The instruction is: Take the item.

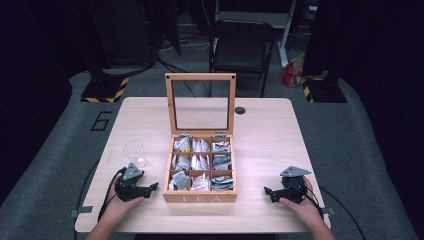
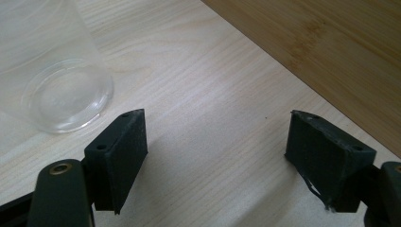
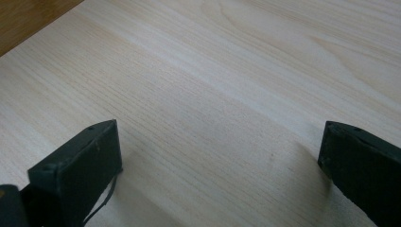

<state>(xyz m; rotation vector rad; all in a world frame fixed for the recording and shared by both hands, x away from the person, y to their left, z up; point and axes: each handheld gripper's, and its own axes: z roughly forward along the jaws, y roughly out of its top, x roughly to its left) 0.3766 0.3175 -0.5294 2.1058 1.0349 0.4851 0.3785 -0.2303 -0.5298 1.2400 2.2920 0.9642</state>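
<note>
Both grippers rest wide apart and empty at lower frame, left gripper [image 1: 150,188] nearer the tea box [image 1: 200,197] at centre, right gripper [image 1: 270,192] farther off.

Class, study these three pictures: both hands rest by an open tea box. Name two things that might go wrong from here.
1. The clear plastic cup stands empty and light just beyond the left claw; a careless swing might tip it.
2. The tea box has its glass lid propped upright; a reach into the back row might knock it shut.
</note>
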